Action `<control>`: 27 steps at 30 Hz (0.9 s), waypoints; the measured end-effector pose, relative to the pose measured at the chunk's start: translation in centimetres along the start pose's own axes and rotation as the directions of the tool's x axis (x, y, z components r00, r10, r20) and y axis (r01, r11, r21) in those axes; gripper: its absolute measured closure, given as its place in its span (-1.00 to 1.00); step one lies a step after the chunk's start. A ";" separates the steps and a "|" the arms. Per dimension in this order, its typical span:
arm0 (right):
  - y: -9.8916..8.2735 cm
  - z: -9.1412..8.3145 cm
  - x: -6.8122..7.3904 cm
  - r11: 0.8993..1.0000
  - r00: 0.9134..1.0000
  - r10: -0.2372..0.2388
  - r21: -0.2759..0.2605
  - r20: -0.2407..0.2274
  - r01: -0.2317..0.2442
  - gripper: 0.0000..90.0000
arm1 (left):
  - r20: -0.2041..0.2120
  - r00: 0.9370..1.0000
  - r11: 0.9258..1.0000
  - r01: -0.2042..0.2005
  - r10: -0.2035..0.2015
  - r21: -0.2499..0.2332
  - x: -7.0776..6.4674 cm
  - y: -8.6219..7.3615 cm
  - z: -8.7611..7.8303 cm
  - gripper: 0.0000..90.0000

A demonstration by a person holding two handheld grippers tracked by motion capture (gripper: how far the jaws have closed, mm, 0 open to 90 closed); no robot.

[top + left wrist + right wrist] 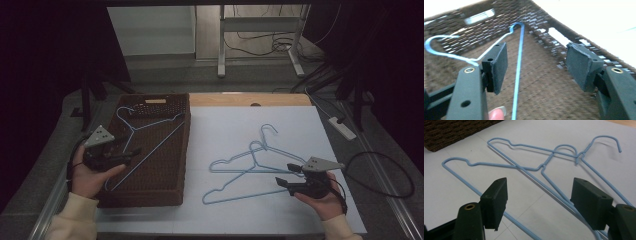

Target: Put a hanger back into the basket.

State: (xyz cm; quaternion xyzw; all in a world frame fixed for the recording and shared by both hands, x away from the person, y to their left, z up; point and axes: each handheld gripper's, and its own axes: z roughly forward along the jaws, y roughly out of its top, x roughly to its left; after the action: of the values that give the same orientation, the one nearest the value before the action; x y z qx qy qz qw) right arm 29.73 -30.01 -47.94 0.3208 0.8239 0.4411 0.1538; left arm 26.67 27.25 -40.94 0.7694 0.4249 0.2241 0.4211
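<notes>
A light blue wire hanger (145, 131) lies in the dark woven basket (165, 197) at the table's left. My left gripper (134, 154) hovers over the basket's left side, jaws wide apart. In the left gripper view the hanger (518, 65) lies below the left gripper (540, 66), clear of both pads. Two more blue hangers (240, 167) lie crossed on the white sheet (225, 125). My right gripper (286, 175) sits by their right ends, open. In the right gripper view the two hangers (529, 147) stretch ahead, and their wires run under the right gripper (540, 202).
A wooden strip (280, 99) edges the table's far side. A white power strip (342, 127) and a looped black cable (385, 175) lie right of the sheet. A metal desk frame (260, 22) stands on the floor behind.
</notes>
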 end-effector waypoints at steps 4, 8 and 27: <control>0.0 -0.1 -0.2 1.000 1.000 0.003 -0.002 0.003 -0.003 -0.33 | 0.057 0.998 0.999 -0.017 0.019 -0.038 -1.4 -0.3 0.2 -0.23; 0.0 -0.1 -0.3 1.000 1.000 0.010 0.003 0.008 -0.010 -0.33 | 0.095 0.995 0.998 -0.029 0.034 -0.054 -2.6 -0.6 0.7 -0.24; 0.1 -0.4 0.1 1.000 1.000 -0.010 -0.014 0.005 0.010 -0.32 | 0.157 0.987 0.997 -0.032 0.044 -0.077 -5.3 -1.3 1.2 -0.25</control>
State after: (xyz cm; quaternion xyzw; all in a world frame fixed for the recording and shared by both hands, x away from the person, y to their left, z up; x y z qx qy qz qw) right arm 29.44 -30.17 -47.59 0.3169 0.8221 0.4452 0.1600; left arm 24.05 22.60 -42.65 0.7766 0.3666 0.1858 0.4775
